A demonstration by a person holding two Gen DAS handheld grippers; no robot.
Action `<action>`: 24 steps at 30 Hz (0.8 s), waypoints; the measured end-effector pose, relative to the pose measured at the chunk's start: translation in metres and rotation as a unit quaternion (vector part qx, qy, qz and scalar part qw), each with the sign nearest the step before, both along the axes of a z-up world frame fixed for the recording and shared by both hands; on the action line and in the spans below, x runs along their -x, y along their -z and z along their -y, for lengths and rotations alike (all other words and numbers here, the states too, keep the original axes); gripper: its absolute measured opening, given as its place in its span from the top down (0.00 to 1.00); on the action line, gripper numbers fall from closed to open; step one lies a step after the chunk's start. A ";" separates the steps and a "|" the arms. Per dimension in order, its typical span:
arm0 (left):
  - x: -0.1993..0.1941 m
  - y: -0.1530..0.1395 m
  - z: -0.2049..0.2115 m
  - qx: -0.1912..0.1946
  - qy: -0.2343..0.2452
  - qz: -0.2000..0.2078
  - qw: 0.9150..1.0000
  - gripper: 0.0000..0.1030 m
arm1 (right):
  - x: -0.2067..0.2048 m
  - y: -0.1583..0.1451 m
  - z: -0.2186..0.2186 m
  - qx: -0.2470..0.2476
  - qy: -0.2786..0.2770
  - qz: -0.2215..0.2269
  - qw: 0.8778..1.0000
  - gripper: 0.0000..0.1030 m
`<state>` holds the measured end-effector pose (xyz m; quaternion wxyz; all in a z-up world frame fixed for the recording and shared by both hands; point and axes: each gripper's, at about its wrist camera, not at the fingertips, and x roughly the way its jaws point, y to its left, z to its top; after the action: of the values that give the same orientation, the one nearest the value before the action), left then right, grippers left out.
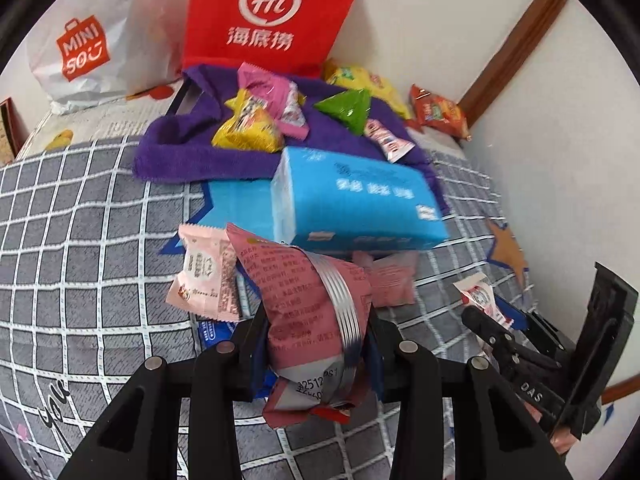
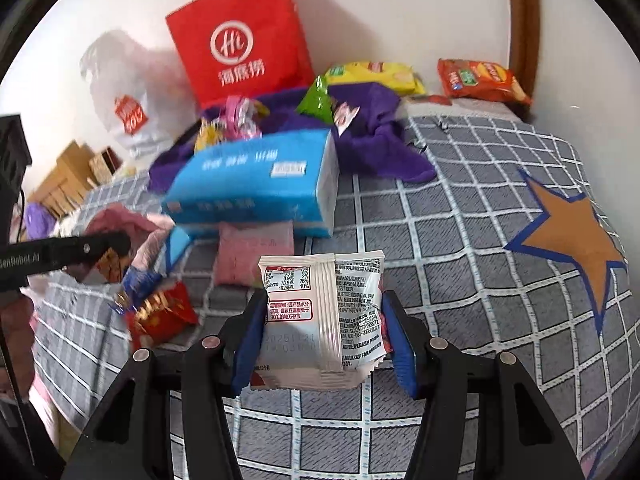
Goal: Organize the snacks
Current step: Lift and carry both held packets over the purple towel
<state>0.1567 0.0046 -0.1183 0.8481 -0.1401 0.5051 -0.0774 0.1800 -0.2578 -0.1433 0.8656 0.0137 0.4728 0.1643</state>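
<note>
Snacks (image 1: 256,128) on towel (image 1: 180,152) — behind box (image 1: 360,204)

Grey checked bed (image 2: 460,208), purple towel (image 1: 188,152), blue tissue pack (image 2: 256,184)

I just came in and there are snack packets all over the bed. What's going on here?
A person is sorting snacks with handheld tongs in each hand. The left tongs are shut on a dusty-pink snack packet with a silver seam, held above the grey checked bedcover. The right tongs grip a white foil packet with a printed nutrition label. More snacks lie on a purple towel behind a blue tissue pack, in front of a red paper bag.
</note>
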 end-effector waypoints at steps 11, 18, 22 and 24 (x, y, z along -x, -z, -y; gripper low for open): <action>-0.021 -0.040 -0.009 0.003 0.015 0.046 0.999 0.64 | -0.023 -0.055 -0.018 0.013 0.008 0.051 0.999 0.46; -0.045 -0.062 -0.017 -0.009 0.016 0.074 0.997 0.64 | -0.056 -0.086 -0.043 0.024 0.002 0.085 0.996 0.46; -0.067 -0.071 -0.023 -0.018 0.012 0.085 0.996 0.64 | -0.079 -0.090 -0.054 0.026 -0.001 0.087 0.996 0.46; -0.077 -0.073 -0.025 -0.021 0.011 0.087 0.996 0.64 | -0.094 -0.091 -0.059 0.029 -0.001 0.089 0.996 0.46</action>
<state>0.2333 0.0301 -0.0452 0.8908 -0.1093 0.4322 -0.0884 0.2745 -0.1985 -0.0519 0.9042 -0.0264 0.3985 0.1517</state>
